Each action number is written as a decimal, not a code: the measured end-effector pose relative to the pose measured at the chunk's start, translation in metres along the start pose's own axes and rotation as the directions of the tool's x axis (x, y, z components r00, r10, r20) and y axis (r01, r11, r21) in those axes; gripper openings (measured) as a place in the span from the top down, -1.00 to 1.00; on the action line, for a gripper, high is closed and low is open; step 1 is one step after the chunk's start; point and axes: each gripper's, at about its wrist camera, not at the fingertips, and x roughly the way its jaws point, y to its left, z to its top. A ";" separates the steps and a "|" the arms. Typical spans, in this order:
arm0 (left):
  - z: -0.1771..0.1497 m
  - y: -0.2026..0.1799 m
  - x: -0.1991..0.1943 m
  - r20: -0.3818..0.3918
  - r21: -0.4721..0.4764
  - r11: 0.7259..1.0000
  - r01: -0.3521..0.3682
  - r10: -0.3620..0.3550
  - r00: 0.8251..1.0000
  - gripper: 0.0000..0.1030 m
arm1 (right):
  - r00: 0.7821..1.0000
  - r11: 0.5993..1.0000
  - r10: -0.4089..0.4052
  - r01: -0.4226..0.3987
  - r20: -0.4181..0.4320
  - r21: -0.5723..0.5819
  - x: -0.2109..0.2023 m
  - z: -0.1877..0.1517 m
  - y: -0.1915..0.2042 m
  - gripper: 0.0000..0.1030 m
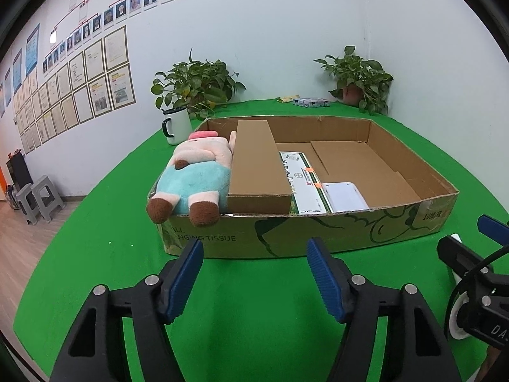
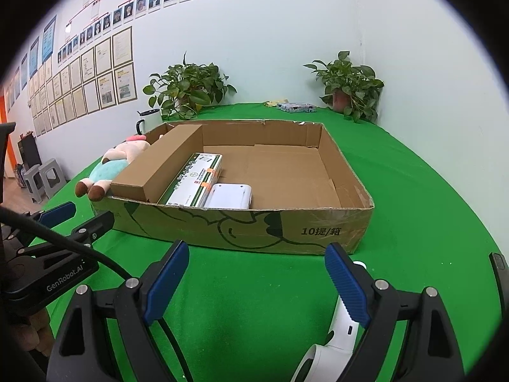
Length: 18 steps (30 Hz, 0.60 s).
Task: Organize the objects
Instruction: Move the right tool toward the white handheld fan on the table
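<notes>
Cardboard tray (image 1: 318, 235) already holds four items — I've got both grippers, left gripper (image 1: 254, 273) and right gripper (image 2: 254, 283), spread and empty, white handheld device (image 2: 337, 328) still outside.

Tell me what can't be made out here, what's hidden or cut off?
- White handheld device, right wrist view: its lower end runs off the bottom edge and the blue fingers cover part, so I can't name it.
- White mug, right wrist view: mostly behind the cardboard box.
- Plush toy, both views: its face is turned away.
- Small packets near the far plant: too small to identify.
</notes>
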 end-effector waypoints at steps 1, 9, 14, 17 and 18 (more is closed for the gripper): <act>0.001 0.001 0.001 0.000 -0.003 1.000 0.003 -0.003 1.000 -0.50 | 1.000 1.000 -0.001 0.001 -0.005 -0.006 0.000 0.000 0.001 -0.70; 0.001 0.002 0.003 0.009 0.006 1.000 -0.019 0.019 1.000 -0.89 | 1.000 1.000 0.024 -0.024 -0.009 -0.001 -0.001 -0.005 0.002 -0.70; -0.001 0.006 0.009 -0.016 -0.006 1.000 0.003 -0.003 1.000 -0.90 | 0.999 1.000 -0.007 0.007 -0.042 0.000 -0.006 -0.014 -0.008 -0.70; -0.003 0.004 0.015 -0.034 -0.001 0.999 0.041 -0.041 0.999 -0.90 | 0.993 0.998 -0.032 0.038 -0.113 0.048 -0.008 -0.030 -0.028 -0.70; -0.004 0.003 0.016 -0.040 0.001 0.999 0.054 -0.054 0.998 -0.90 | 0.987 0.995 -0.041 0.054 -0.155 0.081 -0.008 -0.038 -0.037 -0.70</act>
